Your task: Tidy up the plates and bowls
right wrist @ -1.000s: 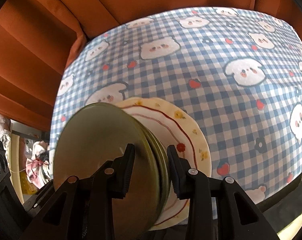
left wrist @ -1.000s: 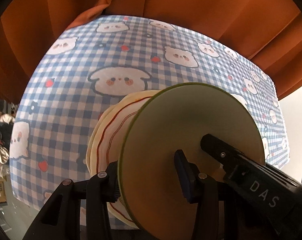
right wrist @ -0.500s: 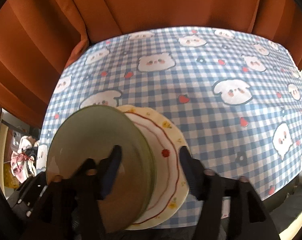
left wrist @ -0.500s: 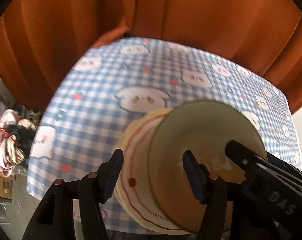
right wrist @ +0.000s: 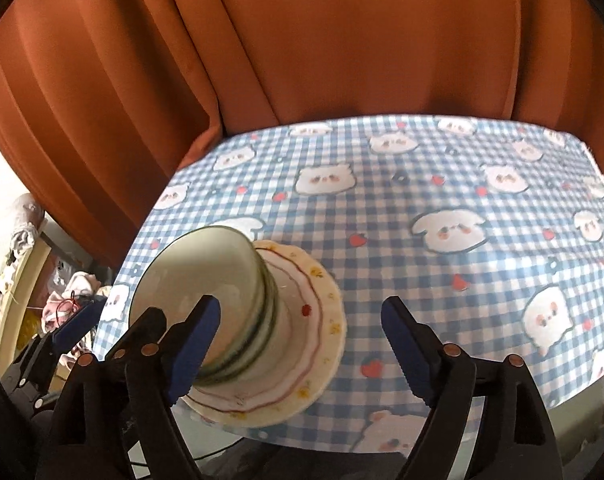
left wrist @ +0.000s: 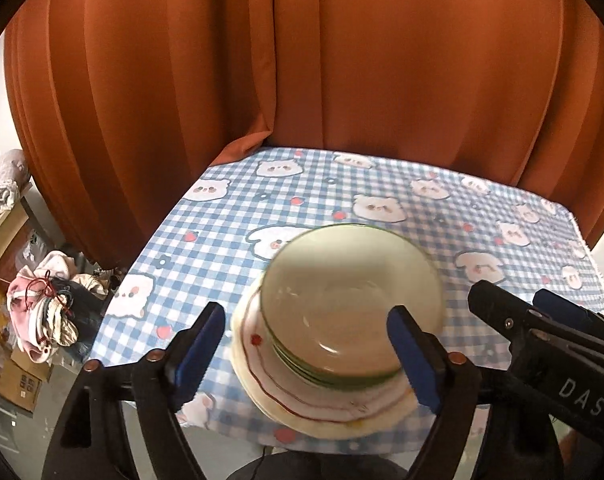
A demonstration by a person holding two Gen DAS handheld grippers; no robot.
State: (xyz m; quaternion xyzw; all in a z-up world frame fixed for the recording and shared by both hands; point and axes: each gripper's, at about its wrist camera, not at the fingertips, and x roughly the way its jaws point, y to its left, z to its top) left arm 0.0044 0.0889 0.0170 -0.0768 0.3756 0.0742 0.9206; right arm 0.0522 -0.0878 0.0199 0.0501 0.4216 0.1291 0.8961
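Bowls (left wrist: 354,296): about three, green-rimmed, nested; blur hampers counting.
Plates (right wrist: 302,344): cream stack under bowls, near tablecloth (right wrist: 442,184) front-left edge.
Left gripper (left wrist: 306,344): jaws apart, empty.
Right gripper (right wrist: 297,340): jaws apart, empty.

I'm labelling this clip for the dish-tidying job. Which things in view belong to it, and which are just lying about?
Part of the job:
- green-rimmed bowls, stacked
- cream plates with red wavy line, under the bowls
- left gripper, open
- right gripper, open

Just there:
- checked tablecloth
- orange curtain
- clothes bundle on the floor
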